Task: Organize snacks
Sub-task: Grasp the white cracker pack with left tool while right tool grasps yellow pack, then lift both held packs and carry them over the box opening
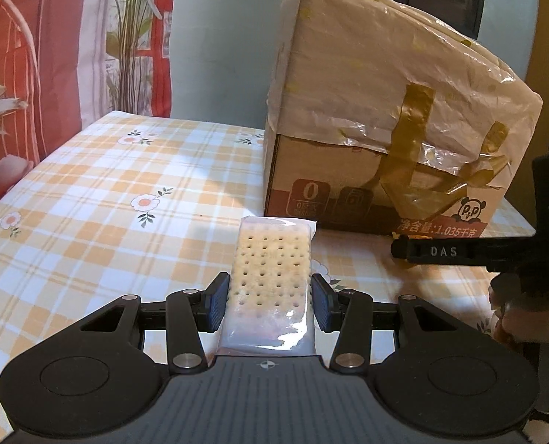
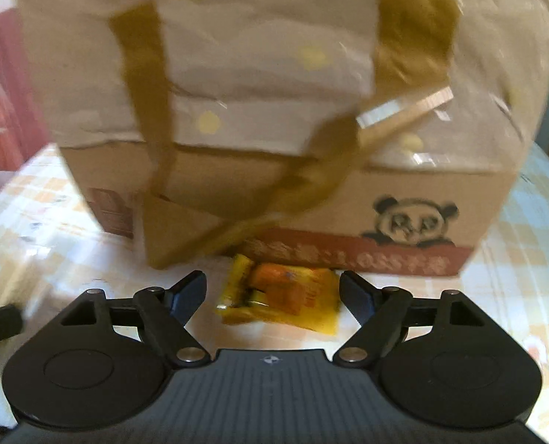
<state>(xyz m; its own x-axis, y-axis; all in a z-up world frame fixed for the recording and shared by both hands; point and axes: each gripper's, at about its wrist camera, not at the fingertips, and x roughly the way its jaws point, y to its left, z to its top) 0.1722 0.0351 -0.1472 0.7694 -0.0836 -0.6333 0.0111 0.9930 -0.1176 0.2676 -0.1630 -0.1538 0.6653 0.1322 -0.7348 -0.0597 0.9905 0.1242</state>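
Left claw (image 1: 270, 298) grips cracker pack (image 1: 270, 277) – right claw (image 2: 272, 298) open over yellow snack (image 2: 285, 298)

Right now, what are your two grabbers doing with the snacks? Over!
Left gripper shut on cracker pack. Right gripper open, yellow snack packet lying between its fingers on the table. Taped cardboard box close ahead. Over.

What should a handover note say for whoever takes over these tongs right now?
Left tongs: shut on the clear-wrapped pale perforated cracker pack, held above the checked floral tablecloth.
Right tongs: open, nothing gripped; the yellow-orange snack packet lies between them on the cloth, by the taped brown cardboard box.
Done: cracker pack picked up.
Left: grip the yellow packet, place both snacks.
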